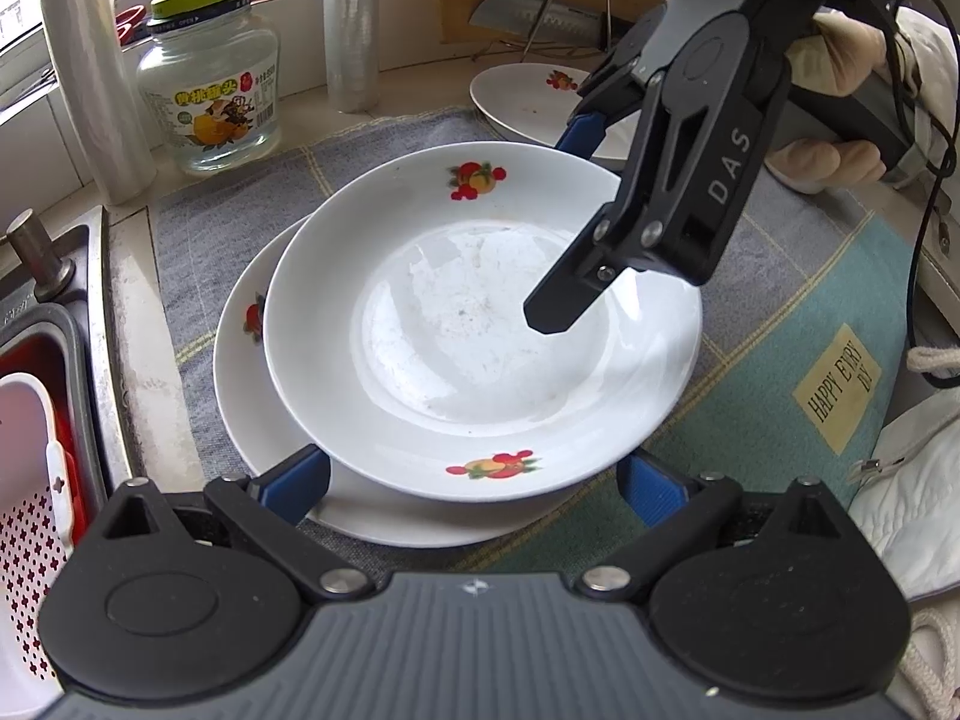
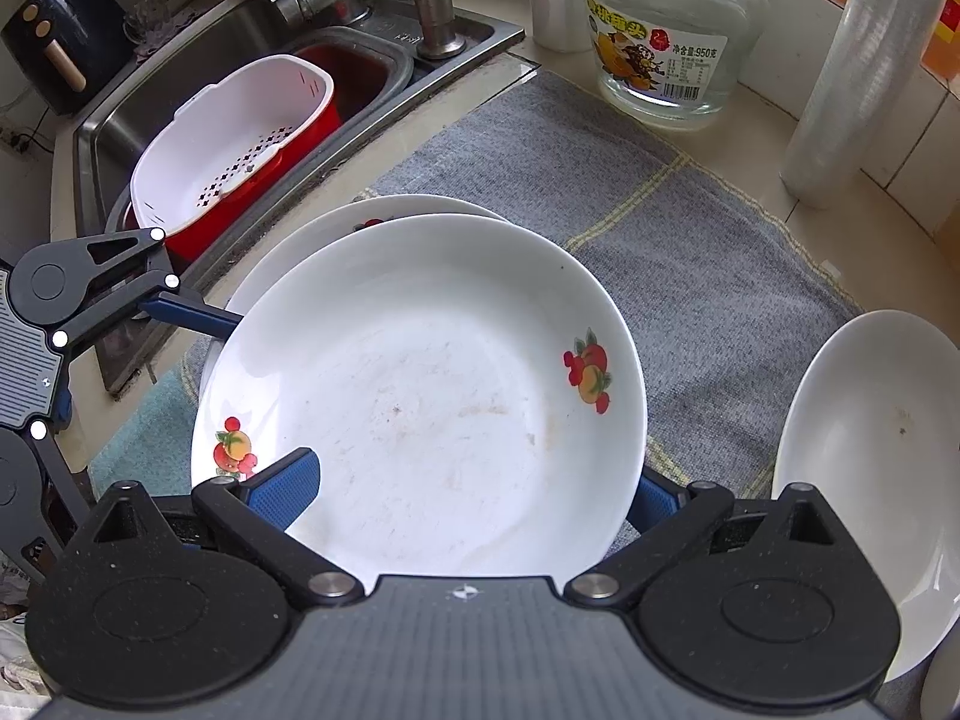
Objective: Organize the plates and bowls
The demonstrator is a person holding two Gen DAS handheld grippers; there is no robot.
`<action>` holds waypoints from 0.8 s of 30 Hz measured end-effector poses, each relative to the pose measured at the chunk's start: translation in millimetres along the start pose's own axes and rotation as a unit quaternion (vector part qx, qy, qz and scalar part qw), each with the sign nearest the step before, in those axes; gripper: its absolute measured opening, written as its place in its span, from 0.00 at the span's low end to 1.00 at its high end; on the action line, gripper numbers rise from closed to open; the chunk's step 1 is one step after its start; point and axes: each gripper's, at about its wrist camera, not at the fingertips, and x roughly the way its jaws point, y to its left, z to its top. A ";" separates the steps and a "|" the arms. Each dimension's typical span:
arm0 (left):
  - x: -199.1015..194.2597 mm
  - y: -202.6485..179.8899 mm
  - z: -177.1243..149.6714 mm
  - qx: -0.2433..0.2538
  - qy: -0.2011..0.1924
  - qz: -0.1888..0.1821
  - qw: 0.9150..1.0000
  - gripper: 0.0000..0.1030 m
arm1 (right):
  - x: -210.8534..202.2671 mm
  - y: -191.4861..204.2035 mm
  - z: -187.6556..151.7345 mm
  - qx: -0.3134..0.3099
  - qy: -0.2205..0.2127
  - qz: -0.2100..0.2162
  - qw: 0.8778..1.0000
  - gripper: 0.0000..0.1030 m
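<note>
Left gripper (image 1: pixel 474 480): jaws stand apart, blue pads on either side of the near rim of the top plate (image 1: pixel 480 324), not pressing on it. Right gripper (image 2: pixel 468 492): one finger lies inside the top plate's bowl, the other outside below its rim; whether the pads press on the rim cannot be told.

The top plate sits off-centre on a second plate (image 1: pixel 264 396), which shows as a crescent beyond it; both rest near the middle of the grey woven mat (image 2: pixel 600 180). A third plate (image 2: pixel 870 468) lies apart toward the mat's right edge in the right wrist view.

Only the left wrist view shows a gloved hand (image 1: pixel 840 162) on the right gripper's handle, the mat's teal part with a printed patch (image 1: pixel 837 384), and a knife (image 1: pixel 540 15) on a wire stand. Only the right wrist view shows the steel sink (image 2: pixel 180 78), its tap, and the whole white perforated colander (image 2: pixel 240 138) in a red tub.

Plates: white glazed ceramic, round, shallow-dished, with fruit decals on the rim; faint brownish smears inside. A glass jar (image 1: pixel 210 102) and rolls of clear film (image 1: pixel 351 24) stand beyond the mat's far edge.
</note>
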 end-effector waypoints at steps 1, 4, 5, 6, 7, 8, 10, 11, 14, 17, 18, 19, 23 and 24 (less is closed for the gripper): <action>-0.1 -0.5 -0.1 0.001 0.000 0.001 1.000 0.98 | -0.7 -0.2 -0.6 0.002 0.000 0.001 1.000 1.00; -0.6 -1.7 -0.2 0.004 0.001 0.003 1.000 0.98 | -2.2 -0.4 -2.2 0.005 -0.001 0.004 1.000 1.00; -0.8 -2.2 -0.3 0.004 0.001 0.003 1.000 0.98 | -2.8 -0.4 -2.7 0.006 -0.002 0.004 1.000 1.00; -1.0 -2.4 -0.3 0.005 0.001 0.004 1.000 0.98 | -3.2 -0.4 -3.1 0.007 -0.003 0.005 1.000 1.00; -1.2 -2.5 -0.3 0.005 0.001 0.005 1.000 0.98 | -3.8 -0.1 -3.7 0.008 -0.003 0.006 1.000 1.00; -1.2 -2.6 -0.3 0.006 0.002 0.006 1.000 0.98 | -4.4 -0.2 -4.2 0.009 -0.003 0.007 1.000 1.00; -2.2 -3.3 -0.4 0.009 0.003 0.008 1.000 0.98 | -6.2 -0.2 -5.0 0.013 -0.005 0.012 1.000 1.00; -2.6 -3.5 -0.6 0.011 0.003 0.009 1.000 0.98 | -6.8 -0.1 -5.3 0.015 -0.005 0.013 1.000 1.00; -2.6 -3.8 -0.9 0.015 0.003 0.011 1.000 0.98 | -7.3 -0.1 -6.6 0.017 -0.007 0.015 1.000 1.00; -2.9 -4.0 -1.2 0.015 0.002 0.012 1.000 0.98 | -7.9 1.1 -7.2 0.018 -0.008 0.013 1.000 1.00; -3.1 -4.4 -1.0 0.015 0.001 0.014 1.000 0.98 | -8.3 1.4 -7.7 0.019 -0.008 0.013 1.000 1.00; -3.4 -4.8 -1.0 0.016 0.000 0.015 1.000 0.98 | -8.8 1.5 -8.1 0.020 -0.008 0.014 1.000 1.00; -7.2 -7.8 -2.6 0.015 -0.007 0.024 1.000 0.98 | -9.8 2.7 -9.0 0.020 -0.010 0.016 1.000 1.00; -8.1 -8.3 -2.9 0.014 -0.009 0.026 1.000 0.98 | -9.6 3.3 -9.0 0.019 -0.010 0.016 1.000 1.00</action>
